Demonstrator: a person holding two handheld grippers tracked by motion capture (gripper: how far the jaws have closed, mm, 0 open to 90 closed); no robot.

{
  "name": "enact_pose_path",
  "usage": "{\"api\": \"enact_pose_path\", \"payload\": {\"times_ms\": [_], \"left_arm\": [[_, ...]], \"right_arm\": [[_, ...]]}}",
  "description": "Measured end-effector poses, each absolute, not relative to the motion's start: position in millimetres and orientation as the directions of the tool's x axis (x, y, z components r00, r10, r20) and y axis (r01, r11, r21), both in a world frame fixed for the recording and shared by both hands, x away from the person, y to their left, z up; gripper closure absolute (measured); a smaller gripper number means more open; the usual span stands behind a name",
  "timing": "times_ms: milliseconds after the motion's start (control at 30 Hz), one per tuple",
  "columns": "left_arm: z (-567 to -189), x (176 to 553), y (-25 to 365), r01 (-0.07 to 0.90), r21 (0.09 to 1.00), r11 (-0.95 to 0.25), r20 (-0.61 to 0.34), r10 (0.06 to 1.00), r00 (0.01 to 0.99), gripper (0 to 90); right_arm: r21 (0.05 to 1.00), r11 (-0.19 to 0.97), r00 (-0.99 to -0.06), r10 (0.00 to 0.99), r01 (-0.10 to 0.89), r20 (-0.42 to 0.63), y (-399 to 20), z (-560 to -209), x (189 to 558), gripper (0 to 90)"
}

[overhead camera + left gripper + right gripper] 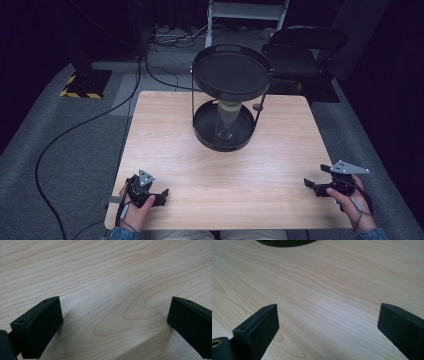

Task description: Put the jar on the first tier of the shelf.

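Note:
A black two-tier round tray stand rises at the far middle of the wooden table. A clear bottle with a pale cap stands on its lower tray, under the upper tray. My left gripper rests near the front left edge, held in a hand, open with bare wood between its jaws. My right gripper sits near the front right edge, also open over bare wood. The rim of the lower tray shows at the top of the right gripper view.
A black chair and a white frame stand beyond the table's far edge. Cables trail over the grey floor at the left. A wide stretch of bare tabletop lies between the grippers and the stand.

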State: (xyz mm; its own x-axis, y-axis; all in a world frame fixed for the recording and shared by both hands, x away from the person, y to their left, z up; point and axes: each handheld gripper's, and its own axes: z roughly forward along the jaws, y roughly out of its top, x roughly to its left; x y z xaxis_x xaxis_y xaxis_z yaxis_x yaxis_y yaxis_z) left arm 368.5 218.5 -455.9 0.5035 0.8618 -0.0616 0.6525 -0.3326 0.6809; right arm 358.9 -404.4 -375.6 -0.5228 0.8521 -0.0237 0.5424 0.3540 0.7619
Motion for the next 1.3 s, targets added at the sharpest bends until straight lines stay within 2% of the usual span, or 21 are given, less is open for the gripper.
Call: {"api": "enact_pose_path", "payload": {"times_ms": [1000, 1300], "left_arm": [[-456, 368, 218, 0.653, 0.682, -0.331, -0.063, 0.862, 0.502, 0.1], [-456, 368, 218, 0.653, 0.682, -0.331, -0.062, 0.862, 0.502, 0.1]], "right_arm": [[0.703, 0.320, -0.452, 0.892, 0.635, 0.002, -428, -415, 344, 3.9], [0.684, 0.348, -0.448, 0.893, 0.641, -0.035, -430, -425, 339, 2.6]]}}
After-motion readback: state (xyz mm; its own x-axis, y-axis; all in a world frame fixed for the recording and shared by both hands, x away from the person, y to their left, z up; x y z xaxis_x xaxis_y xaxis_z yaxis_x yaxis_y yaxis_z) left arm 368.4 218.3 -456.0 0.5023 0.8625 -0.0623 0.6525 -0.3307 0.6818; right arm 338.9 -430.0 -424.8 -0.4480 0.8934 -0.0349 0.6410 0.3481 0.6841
